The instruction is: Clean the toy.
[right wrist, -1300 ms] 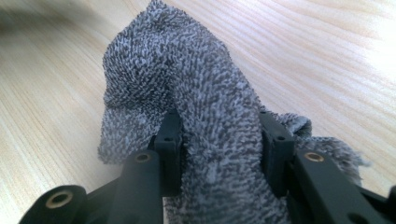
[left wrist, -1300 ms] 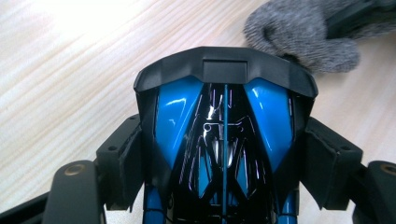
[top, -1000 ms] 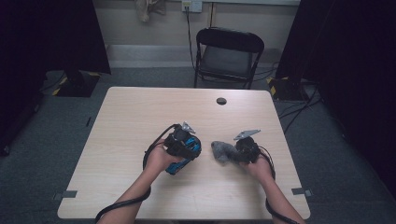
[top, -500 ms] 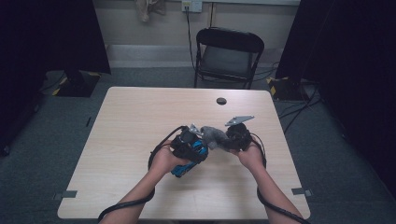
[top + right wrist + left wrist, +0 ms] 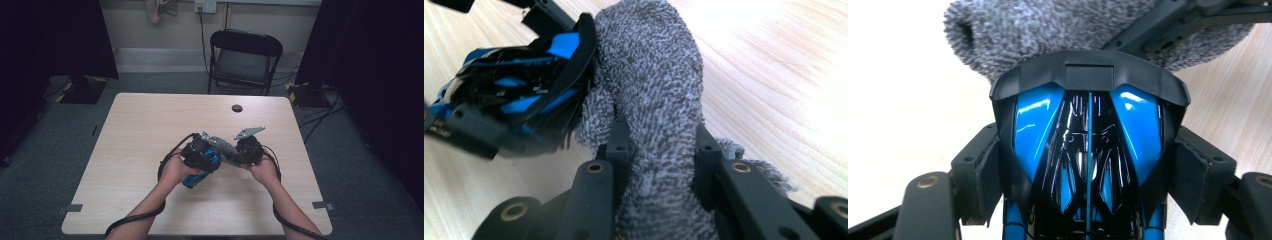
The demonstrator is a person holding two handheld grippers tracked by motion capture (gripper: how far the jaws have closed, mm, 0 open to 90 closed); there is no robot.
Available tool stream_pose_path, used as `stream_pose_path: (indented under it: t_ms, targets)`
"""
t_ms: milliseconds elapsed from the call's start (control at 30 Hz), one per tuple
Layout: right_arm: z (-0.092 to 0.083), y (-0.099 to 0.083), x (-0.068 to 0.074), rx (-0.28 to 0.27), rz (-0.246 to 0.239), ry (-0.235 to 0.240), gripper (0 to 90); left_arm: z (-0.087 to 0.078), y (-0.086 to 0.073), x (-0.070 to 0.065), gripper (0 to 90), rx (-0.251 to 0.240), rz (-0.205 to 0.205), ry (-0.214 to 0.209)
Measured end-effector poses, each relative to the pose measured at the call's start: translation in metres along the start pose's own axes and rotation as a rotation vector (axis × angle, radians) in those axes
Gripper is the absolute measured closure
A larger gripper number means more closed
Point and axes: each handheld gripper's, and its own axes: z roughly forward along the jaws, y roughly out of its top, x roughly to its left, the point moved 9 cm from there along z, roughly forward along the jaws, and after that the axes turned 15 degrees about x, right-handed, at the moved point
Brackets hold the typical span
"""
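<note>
My left gripper [image 5: 212, 152] is clamped on the blue and black toy car [image 5: 1088, 150] — its pads press on both flanks of the car's body, seen from the left gripper view with the dark bumper end pointing away from me. My right gripper [image 5: 235, 157] is pinched tight on a grey fuzzy cloth [image 5: 649, 100]; in the right gripper view the two jaws squeeze the cloth's middle into a narrow waist, and its rounded free end stands up beyond them. That free end lies against the car's bumper end, touching it along the black rim. From the high view, both grippers meet above the near middle of the light wooden table [image 5: 140, 130], the cloth bridging the short gap between them. Farther out — a small dark round disc [image 5: 237, 108] sits near the table's far edge, well apart from my hands, and a black folding chair [image 5: 245, 60] stands beyond the table.
</note>
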Motion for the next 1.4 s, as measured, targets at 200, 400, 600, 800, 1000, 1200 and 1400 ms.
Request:
stream_pose_path:
  t_ms: [200,400,600,800,1000,1200,1400]
  targets:
    - [-0.003,-0.005,0.002,-0.007,-0.010,0.016,70.1,-0.003,-0.002,0.005,25.5,0.011,-0.002,0.011]
    - [-0.006,-0.012,0.004,-0.010,-0.017,0.025,70.1,-0.005,-0.003,0.012,25.5,0.008,-0.026,0.016]
    - [-0.014,-0.018,0.009,-0.015,-0.042,0.021,70.0,-0.009,-0.004,0.015,25.5,0.001,-0.032,0.016]
    - [-0.027,-0.023,-0.002,-0.038,-0.013,0.004,70.0,-0.014,-0.004,0.015,25.5,-0.004,-0.025,0.015]
    - [-0.038,-0.017,-0.030,-0.050,0.059,-0.063,70.0,-0.018,0.001,0.000,25.5,-0.012,0.012,-0.005]
    - [-0.031,0.001,-0.029,-0.040,0.066,-0.071,70.0,-0.016,0.009,-0.013,25.5,-0.020,0.033,-0.035]
    - [-0.017,0.016,-0.011,-0.015,0.012,-0.055,70.0,-0.010,0.010,-0.018,25.5,-0.008,0.041,-0.042]
